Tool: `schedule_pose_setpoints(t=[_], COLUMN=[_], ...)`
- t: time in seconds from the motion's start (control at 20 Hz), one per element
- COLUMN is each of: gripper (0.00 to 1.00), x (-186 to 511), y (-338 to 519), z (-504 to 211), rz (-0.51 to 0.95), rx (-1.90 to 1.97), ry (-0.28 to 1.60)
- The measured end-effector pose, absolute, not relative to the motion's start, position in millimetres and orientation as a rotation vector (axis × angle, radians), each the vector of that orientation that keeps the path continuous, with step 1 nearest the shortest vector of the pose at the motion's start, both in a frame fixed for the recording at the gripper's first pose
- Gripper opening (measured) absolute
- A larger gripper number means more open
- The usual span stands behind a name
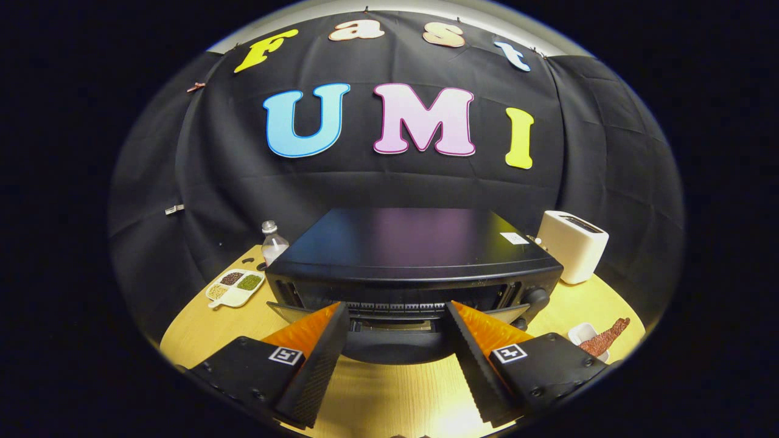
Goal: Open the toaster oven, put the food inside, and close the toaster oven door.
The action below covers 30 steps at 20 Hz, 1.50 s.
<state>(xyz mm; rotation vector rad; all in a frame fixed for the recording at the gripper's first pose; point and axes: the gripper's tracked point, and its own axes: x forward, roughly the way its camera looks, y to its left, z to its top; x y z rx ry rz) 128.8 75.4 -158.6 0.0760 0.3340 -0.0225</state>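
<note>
The black toaster oven (414, 255) stands on the wooden table straight ahead of me. Its door (286, 312) is tilted outward and partly down, and a wire rack shows through the gap above it. The door's dark curved handle (395, 350) lies between my two fingers. My gripper (395, 309) is open, its fingers spread wide to either side of the handle, and I cannot see them pressing on it. The food, a reddish-brown strip (605, 337), rests on a small white dish (581, 333) to the right of the oven, beyond my right finger.
A white toaster (572, 246) stands at the oven's right rear. To the left are a white divided tray of grains (236, 287) and a small clear bottle (272, 243). Bare table (201, 340) lies left of the oven and beneath my fingers.
</note>
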Motion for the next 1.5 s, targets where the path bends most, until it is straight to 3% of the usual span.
schedule_pose_setpoints(t=[0.7, 1.05, 1.5], gripper=[0.97, 1.00, 0.98], x=[62, 23, 8], y=[81, 90, 74], z=[-204, -287, -237], rz=[-0.022, 0.048, 0.151], rx=[0.027, 0.041, -0.043], ry=[0.350, 0.640, 0.554])
